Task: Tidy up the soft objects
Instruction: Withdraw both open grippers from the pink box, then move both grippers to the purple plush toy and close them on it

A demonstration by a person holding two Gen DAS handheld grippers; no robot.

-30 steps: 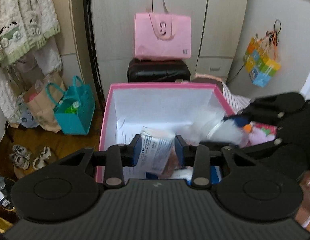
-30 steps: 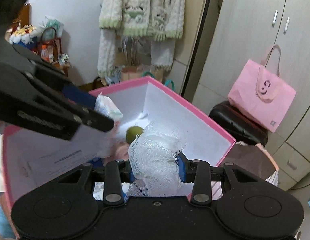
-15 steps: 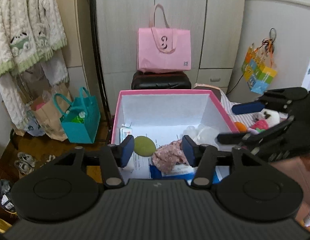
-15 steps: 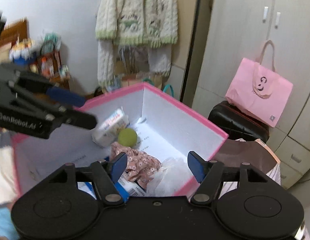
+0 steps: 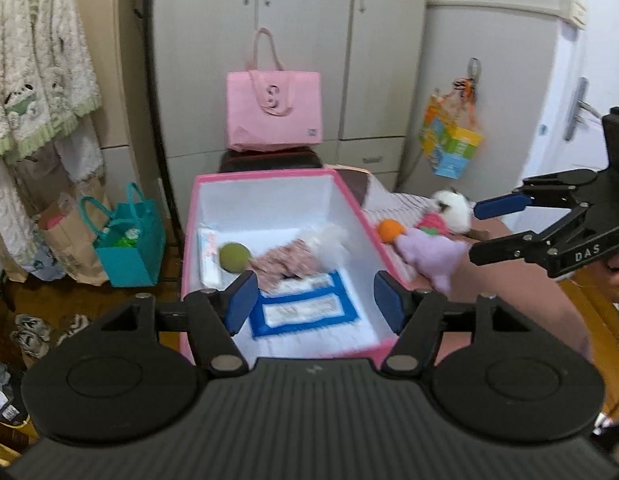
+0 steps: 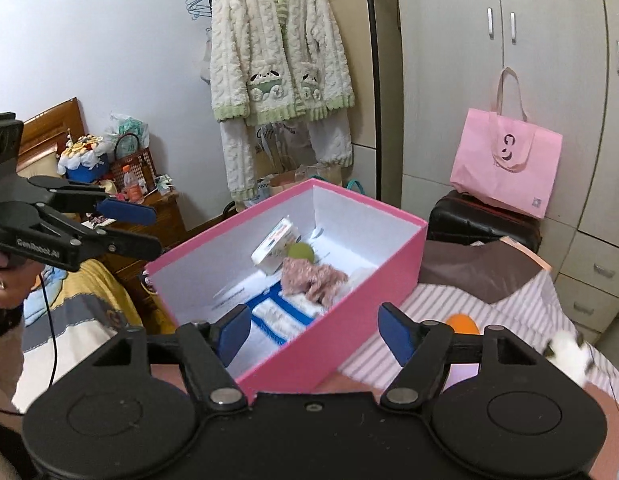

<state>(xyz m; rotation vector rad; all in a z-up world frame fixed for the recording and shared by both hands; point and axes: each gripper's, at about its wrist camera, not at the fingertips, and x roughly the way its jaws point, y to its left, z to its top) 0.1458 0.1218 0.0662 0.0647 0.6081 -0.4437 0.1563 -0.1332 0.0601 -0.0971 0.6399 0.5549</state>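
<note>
**Left wrist view: soft stuff sitting in the pink box**

Pink box [image 5: 269, 178] on the bed holds a green ball [image 5: 234, 257], floral cloth [image 5: 283, 266], white mesh [image 5: 329, 240] and a tissue pack [image 5: 208, 256]. Plush toys [image 5: 429, 248] lie just right of it. Left gripper [image 5: 315, 304] and right gripper [image 6: 314, 336]: jaws just been opening, wide now, nothing between them.

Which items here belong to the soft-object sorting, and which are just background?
Job: pink box; green ball, floral cloth, white mesh inside it; purple plush, orange ball, white plush outside.

Background: pink tote, teal bag, cardigan, wardrobe.
</note>
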